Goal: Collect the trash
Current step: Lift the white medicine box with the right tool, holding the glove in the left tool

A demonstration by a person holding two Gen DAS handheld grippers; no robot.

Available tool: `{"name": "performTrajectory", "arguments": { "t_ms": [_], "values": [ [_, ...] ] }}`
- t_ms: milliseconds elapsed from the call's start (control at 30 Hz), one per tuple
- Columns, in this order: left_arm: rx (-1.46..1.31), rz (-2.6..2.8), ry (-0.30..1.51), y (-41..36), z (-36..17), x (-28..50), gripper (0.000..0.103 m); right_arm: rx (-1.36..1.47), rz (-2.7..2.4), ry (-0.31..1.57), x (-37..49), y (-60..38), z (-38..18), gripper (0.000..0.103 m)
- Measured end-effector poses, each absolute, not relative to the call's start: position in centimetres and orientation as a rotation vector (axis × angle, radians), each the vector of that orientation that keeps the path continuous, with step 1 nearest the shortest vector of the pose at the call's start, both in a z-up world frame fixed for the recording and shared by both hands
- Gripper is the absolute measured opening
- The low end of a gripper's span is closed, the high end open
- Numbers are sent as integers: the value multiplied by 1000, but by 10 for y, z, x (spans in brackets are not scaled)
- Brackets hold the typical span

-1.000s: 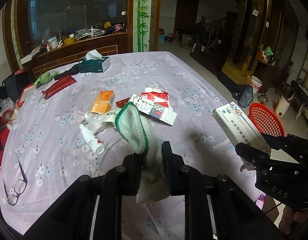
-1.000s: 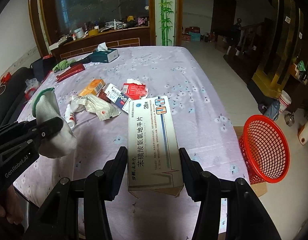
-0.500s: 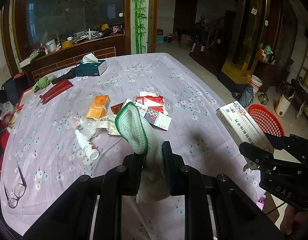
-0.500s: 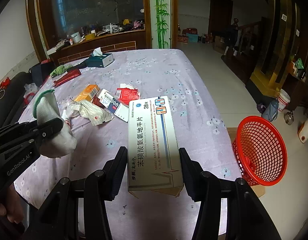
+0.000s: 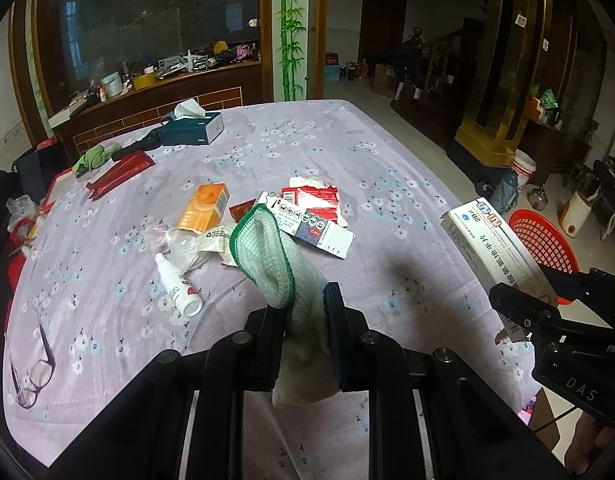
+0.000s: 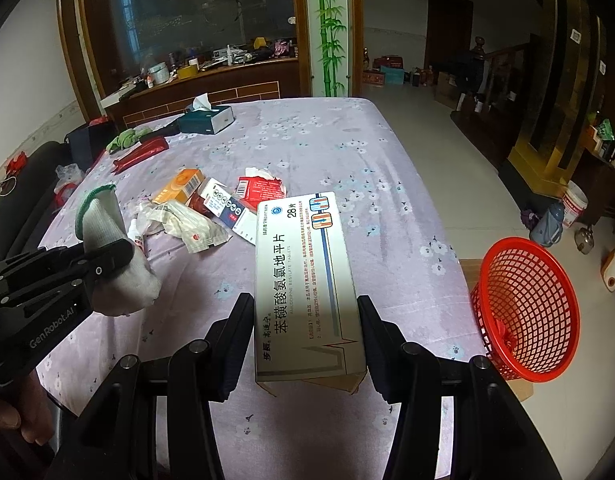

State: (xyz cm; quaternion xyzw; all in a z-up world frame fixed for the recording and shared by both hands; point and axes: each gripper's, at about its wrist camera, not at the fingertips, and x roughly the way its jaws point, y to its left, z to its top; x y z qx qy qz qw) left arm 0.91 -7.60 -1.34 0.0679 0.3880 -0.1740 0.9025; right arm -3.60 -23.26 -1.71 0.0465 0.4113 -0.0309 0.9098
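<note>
My left gripper (image 5: 304, 304) is shut on a grey knit glove with a green cuff (image 5: 273, 254), held above the near part of the table; the same glove (image 6: 107, 236) shows at the left of the right wrist view. My right gripper (image 6: 305, 308) is shut on a long white medicine box (image 6: 303, 272), also seen at the right of the left wrist view as the box (image 5: 493, 248). A red mesh basket (image 6: 527, 312) stands on the floor just past the table's right edge. A pile of trash lies mid-table: an orange box (image 5: 203, 210), a red wrapper (image 5: 311, 198), a plastic bag (image 5: 195, 244).
A lilac flowered cloth covers the table (image 5: 347, 152). On it lie a white spray bottle (image 5: 177, 286), eyeglasses (image 5: 35, 372), a teal tissue box (image 5: 193, 128), a red pouch (image 5: 121, 174) and a green cloth (image 5: 93, 158). A person's hand (image 6: 11, 416) holds the left gripper.
Both grippers have drawn back a little from the table and risen, with the glove and the box still held. The basket shows more fully at the right.
</note>
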Motion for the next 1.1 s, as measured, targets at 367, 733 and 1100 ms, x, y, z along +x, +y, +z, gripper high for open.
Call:
{"name": "performTrajectory", "arguments": {
  "t_ms": [367, 733, 1100],
  "values": [
    [156, -335, 799, -77, -14, 11, 18, 97, -51, 843, -34, -232, -15, 55],
    [164, -334, 800, -77, -15, 12, 18, 100, -56, 849, -34, -232, -15, 55],
    [186, -362, 807, -83, -21, 15, 18, 117, -87, 859, -39, -237, -17, 56]
  ]
}}
